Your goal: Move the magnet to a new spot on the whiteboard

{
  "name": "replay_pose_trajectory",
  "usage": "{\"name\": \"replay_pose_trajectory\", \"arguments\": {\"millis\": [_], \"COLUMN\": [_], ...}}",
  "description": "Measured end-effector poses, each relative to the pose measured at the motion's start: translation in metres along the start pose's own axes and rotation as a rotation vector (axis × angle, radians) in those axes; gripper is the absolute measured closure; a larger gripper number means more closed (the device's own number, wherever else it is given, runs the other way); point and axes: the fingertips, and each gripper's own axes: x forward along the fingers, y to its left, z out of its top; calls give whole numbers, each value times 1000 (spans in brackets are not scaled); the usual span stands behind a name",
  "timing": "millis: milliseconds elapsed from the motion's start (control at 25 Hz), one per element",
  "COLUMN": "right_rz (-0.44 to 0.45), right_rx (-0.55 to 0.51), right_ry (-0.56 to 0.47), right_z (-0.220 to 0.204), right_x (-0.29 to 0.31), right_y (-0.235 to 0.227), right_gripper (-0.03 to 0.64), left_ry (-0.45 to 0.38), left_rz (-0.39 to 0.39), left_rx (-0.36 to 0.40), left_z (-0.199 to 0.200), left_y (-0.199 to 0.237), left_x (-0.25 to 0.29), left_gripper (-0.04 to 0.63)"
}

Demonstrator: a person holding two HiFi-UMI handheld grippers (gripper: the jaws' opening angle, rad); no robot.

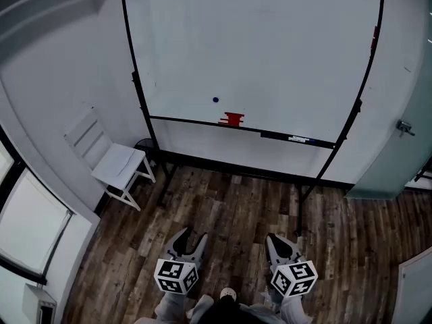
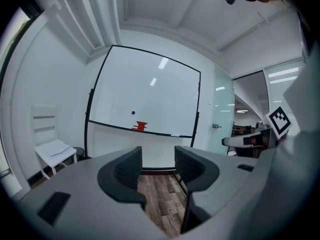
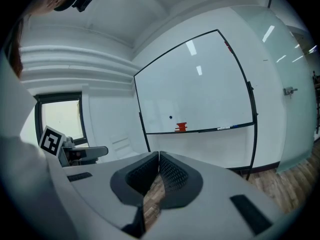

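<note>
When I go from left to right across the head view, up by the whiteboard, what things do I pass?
white chair → blue magnet → red object on the board's ledge → markers → door handle

A white chair [image 1: 116, 160] stands on the wooden floor [image 1: 250, 211].

magnet [image 1: 215, 100]: dark blue, from where I sit
whiteboard [image 1: 270, 46]: white, black frame
ledge block [image 1: 232, 119]: red
floor [image 1: 236, 208]: brown wood planks
chair [image 1: 115, 160]: white
</note>
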Motion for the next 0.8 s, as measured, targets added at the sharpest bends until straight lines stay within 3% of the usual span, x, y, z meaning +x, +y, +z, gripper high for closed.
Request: {"name": "replay_pose_trajectory", "arguments": {"millis": [280, 640, 800], "right_rz": [36, 48, 36], "right_rx": [-12, 5, 7], "right_ry": [-16, 11, 18], "right_z": [11, -3, -8], "right_x": [27, 40, 45], "right_y": [-28, -28, -33], "right_gripper": [588, 588, 588], "left_ry": [-36, -15, -2], "left_rz": [30, 92, 72], "left_rx": [10, -25, -25], "left_z": [11, -2, -9], "left_y": [2, 21, 21], "left_x": [30, 23, 36], "left_gripper": [397, 397, 398]}}
